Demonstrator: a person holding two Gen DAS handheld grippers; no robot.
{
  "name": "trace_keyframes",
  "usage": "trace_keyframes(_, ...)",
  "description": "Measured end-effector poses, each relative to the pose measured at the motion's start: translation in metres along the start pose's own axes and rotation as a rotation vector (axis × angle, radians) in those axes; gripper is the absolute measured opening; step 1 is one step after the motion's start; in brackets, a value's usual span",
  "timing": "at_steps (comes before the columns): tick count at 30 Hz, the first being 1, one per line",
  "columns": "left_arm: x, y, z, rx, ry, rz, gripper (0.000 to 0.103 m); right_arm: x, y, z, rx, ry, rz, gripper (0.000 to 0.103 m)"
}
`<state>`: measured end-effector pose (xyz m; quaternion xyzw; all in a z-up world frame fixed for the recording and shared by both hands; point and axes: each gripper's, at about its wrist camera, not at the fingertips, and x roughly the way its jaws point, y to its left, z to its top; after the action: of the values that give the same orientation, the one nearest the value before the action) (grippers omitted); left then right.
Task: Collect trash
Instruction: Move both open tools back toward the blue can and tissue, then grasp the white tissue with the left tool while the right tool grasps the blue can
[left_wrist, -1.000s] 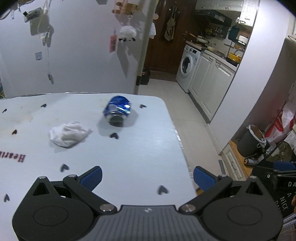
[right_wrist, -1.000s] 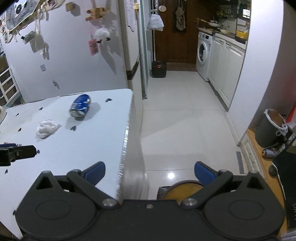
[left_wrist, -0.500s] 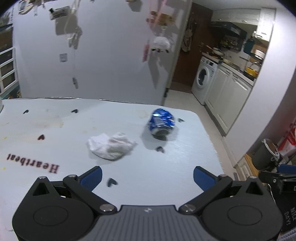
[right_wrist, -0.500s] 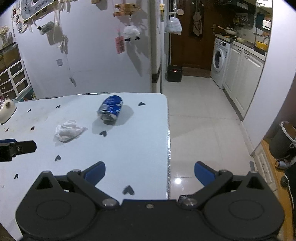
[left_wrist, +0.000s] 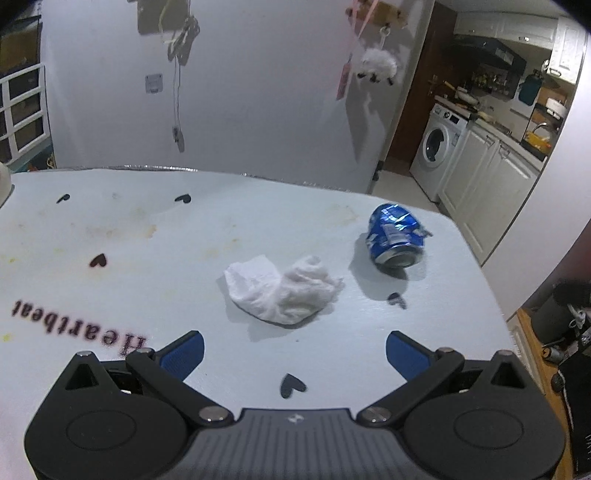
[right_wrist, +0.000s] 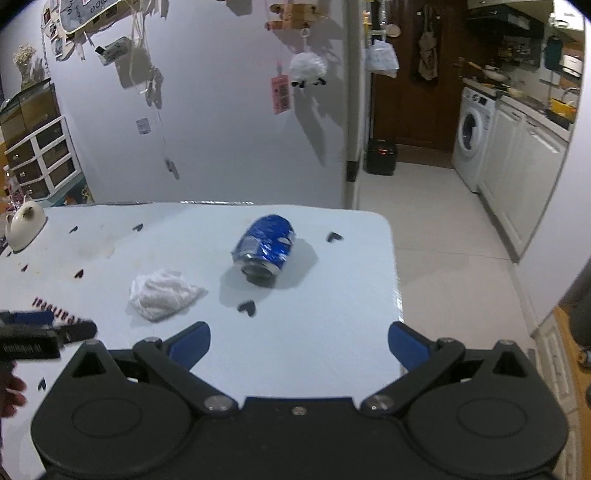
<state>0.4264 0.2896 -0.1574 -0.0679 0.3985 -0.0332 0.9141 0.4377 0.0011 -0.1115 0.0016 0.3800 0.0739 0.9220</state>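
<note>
Your left gripper (left_wrist: 294, 353) and right gripper (right_wrist: 299, 346) hover spread wide, empty. On the table (left_wrist: 110, 280), printed "Heartbeat" (left_wrist: 79, 328), the crumpled tissue (left_wrist: 282, 290) lies left of the dented blue can (right_wrist: 265, 248), whose label is unreadable.

Left wrist view: low over the table (left_wrist: 110, 236), facing the wall, near the tissue (left_wrist: 282, 291). Right wrist view: higher, perhaps farther back, facing the same way. Shared: tissue, crushed can (right_wrist: 266, 247), tabletop, kitchen doorway.
</note>
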Motion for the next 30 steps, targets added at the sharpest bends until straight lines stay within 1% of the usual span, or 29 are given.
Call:
trace_keyframes(3,0.018,0.007,0.003,0.006,0.002,-0.003,0.103,0.025,0.002,0.014,0.015,0.01,0.024,0.103)
trace_keyframes(7,0.042,0.015,0.009,0.008,0.008,-0.012,0.103,0.055,0.003,0.03,-0.001,0.033,0.028,0.103)
trace_keyframes(13,0.071,0.023,0.016,0.052,0.018,-0.009,0.103,0.094,0.003,0.05,-0.035,0.07,0.046,0.103)
trace_keyframes(18,0.093,0.031,0.018,0.074,0.024,-0.003,0.103,0.123,-0.001,0.063,-0.023,0.09,0.081,0.103)
trace_keyframes(20,0.1,0.032,0.019,0.083,0.026,-0.006,0.103,0.133,-0.005,0.067,-0.003,0.091,0.1,0.102)
trace_keyframes(22,0.109,0.032,0.019,0.094,0.03,-0.015,0.103,0.143,-0.009,0.071,0.025,0.086,0.126,0.098)
trace_keyframes(26,0.125,0.03,0.019,0.12,0.035,-0.028,0.103,0.168,-0.02,0.076,0.108,0.085,0.199,0.095)
trace_keyframes(28,0.134,0.03,0.02,0.13,0.059,-0.015,0.103,0.182,-0.024,0.079,0.147,0.089,0.221,0.092)
trace_keyframes(30,0.14,0.03,0.02,0.143,0.056,-0.007,0.103,0.199,-0.027,0.08,0.195,0.1,0.242,0.091)
